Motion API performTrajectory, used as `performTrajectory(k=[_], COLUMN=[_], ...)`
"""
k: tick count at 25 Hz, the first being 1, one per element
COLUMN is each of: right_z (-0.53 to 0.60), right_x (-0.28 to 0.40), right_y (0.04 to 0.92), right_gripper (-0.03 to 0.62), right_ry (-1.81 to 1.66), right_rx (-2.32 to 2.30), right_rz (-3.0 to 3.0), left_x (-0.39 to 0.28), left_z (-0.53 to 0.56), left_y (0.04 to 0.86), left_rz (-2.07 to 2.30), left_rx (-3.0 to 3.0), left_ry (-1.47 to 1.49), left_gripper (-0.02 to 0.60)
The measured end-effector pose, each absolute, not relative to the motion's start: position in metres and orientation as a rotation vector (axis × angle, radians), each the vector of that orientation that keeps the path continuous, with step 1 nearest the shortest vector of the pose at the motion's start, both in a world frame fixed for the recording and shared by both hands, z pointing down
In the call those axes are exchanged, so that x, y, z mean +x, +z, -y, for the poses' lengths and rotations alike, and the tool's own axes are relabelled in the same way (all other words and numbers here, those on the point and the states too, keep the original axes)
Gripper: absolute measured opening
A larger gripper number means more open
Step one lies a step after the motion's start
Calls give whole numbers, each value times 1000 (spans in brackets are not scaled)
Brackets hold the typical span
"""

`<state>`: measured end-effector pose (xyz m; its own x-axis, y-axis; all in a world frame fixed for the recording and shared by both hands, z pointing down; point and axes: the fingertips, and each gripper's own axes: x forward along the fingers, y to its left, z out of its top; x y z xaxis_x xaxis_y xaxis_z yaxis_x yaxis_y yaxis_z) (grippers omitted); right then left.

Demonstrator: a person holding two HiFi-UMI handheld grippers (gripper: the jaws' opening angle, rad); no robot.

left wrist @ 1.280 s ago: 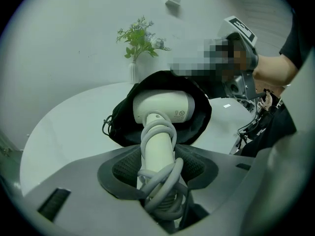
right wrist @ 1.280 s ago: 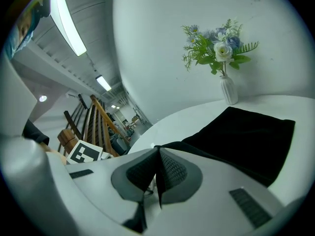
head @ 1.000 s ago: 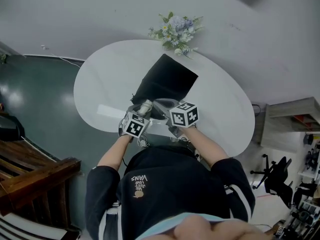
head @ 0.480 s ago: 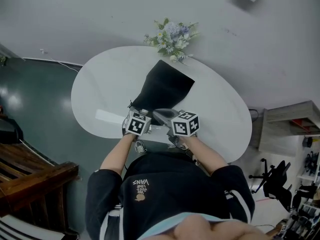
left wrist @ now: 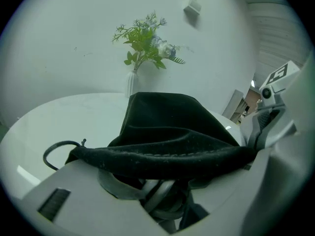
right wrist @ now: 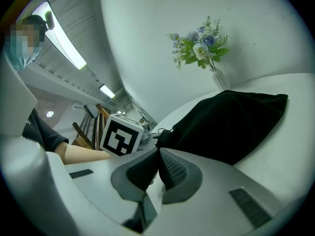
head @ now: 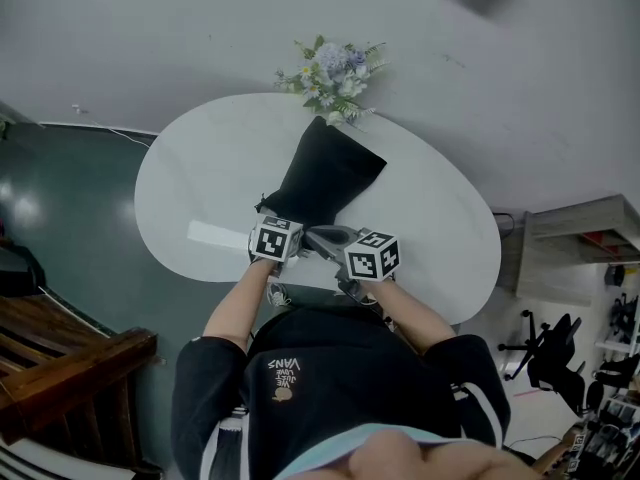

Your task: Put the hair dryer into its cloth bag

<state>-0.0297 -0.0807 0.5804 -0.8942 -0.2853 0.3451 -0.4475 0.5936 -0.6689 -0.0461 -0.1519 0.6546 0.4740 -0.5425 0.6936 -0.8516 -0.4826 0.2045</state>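
A: Well, you are close to done, by my reading. The cloth bag (head: 325, 173) lies across the middle of the counter (head: 200, 183). Its closed end points to the far edge by the flowers (head: 328, 66), and its mouth is at the near edge in front of you.

B: Agreed. Your right gripper (right wrist: 158, 151) has its jaws pressed together on the hem at one end of that mouth. Your left gripper (left wrist: 162, 181) reaches in under the hem. Its jaws stand fairly wide around grey curved parts that I take for the hair dryer (left wrist: 160, 200).

A: So most of it is in, I judge. The cloth bulges above it, and you see only that grey end at the mouth. How deep it sits, you cannot tell.

B: What you have left is to push that end past the hem, let go and draw your left jaws out. Your drawstring (left wrist: 56, 151) hangs in a loose loop at the mouth's left side, so the bag is not yet closed.
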Motion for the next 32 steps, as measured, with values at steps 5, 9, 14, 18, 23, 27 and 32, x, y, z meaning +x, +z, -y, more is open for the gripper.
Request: performTrajectory(k=[5, 9, 14, 18, 23, 27, 32], right_z=[87, 94, 104, 106, 107, 108, 108], right_x=[-19, -12, -5, -3, -1, -2, -6], right_y=[581, 584, 588, 593, 598, 598, 596], right_gripper=[46, 46, 46, 46, 46, 46, 46], right_ry=[1201, 1217, 1244, 1262, 1285, 1306, 1306], right_rx=[639, 663, 690, 685, 687, 702, 724], right_rz=[2618, 2606, 2596, 2579, 2568, 2569, 2581], left_x=[-30, -21, -16, -13, -11, -16, -25], left_z=[166, 177, 189, 190, 189, 192, 188], left_y=[654, 659, 659, 666, 669, 661, 652], left_rz=[1154, 1133, 1123, 1106, 1099, 1136, 1188], left_rx=[2218, 2234, 2259, 2280, 2305, 2336, 2394], left_ry=[721, 741, 773, 802, 802, 744, 778], left_gripper=[236, 233, 233, 233, 236, 245, 261])
